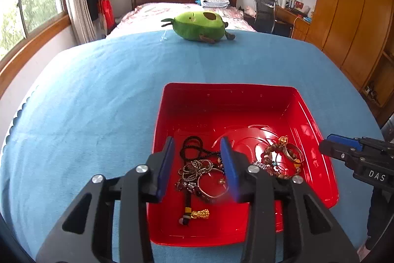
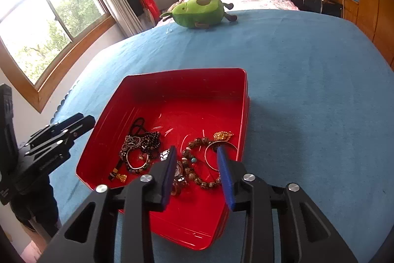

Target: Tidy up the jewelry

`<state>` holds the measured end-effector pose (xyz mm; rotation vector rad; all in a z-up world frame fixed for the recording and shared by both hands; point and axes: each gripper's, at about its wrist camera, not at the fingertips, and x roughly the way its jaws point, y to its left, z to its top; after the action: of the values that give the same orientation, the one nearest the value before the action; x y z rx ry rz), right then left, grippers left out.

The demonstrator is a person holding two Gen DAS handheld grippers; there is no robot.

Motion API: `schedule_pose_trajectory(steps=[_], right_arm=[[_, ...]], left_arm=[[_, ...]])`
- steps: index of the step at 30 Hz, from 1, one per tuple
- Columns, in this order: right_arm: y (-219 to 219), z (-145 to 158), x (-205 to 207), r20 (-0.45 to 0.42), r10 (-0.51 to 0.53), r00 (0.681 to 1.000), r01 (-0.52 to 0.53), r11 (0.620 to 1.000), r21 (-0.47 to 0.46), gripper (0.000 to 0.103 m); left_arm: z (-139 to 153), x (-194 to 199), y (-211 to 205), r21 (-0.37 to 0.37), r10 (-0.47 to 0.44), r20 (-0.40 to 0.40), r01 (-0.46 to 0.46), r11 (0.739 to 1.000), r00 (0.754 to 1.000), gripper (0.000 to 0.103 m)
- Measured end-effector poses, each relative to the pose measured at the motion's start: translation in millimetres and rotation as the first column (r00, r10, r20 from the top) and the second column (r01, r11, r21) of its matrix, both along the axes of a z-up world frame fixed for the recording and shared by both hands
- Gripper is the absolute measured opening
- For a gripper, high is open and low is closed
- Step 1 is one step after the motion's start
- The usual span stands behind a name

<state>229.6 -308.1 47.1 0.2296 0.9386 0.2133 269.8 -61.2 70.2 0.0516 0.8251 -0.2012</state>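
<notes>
Both the left claw [image 1: 198,165] and the right claw [image 2: 197,173] hang open and empty over the red tray [image 1: 229,100] where the jewelry [image 1: 202,171] lies tangled, so grabbing one chain could drag its neighbours out too

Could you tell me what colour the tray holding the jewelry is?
The tray is bright glossy red; it shows best in the right wrist view.

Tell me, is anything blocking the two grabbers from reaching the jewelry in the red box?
Nothing visible blocks them. The shiny red plastic tray has no lid. The left gripper hangs open over the tangled dark bead and silver chain necklaces; the right gripper hangs open over the brown bead bracelet and gold bangle.
</notes>
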Motion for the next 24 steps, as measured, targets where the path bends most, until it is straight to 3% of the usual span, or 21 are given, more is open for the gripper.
schedule_pose_trajectory(steps=[4, 8, 10, 14, 16, 24], right_arm=[[4, 4, -7, 0.023, -0.009, 1.000, 0.010, 0.999, -0.031, 0.053], [10, 8, -15, 0.052, -0.017, 0.999, 0.021, 0.998, -0.064, 0.076], [13, 10, -19, 0.066, -0.024, 0.997, 0.030, 0.996, -0.079, 0.085], [19, 13, -27, 0.088, -0.032, 0.996, 0.040, 0.995, -0.096, 0.099], [20, 14, -30, 0.096, -0.033, 0.995, 0.042, 0.995, -0.095, 0.099], [19, 10, -39, 0.097, -0.069, 0.993, 0.079, 0.991, -0.105, 0.099]], left_arm=[[1, -11, -1, 0.001, 0.005, 0.015, -0.006, 1.000, 1.000, 0.049], [2, -21, 0, 0.004, 0.007, 0.028, -0.008, 1.000, 1.000, 0.056], [4, -25, 1, -0.002, 0.008, 0.041, -0.008, 1.000, 0.999, 0.070], [9, -38, 1, 0.007, 0.008, 0.088, -0.009, 1.000, 0.996, 0.080], [12, -43, 2, 0.009, 0.001, 0.101, -0.002, 1.000, 0.995, 0.086], [14, -58, 7, 0.013, 0.014, 0.120, -0.016, 1.000, 0.993, 0.095]])
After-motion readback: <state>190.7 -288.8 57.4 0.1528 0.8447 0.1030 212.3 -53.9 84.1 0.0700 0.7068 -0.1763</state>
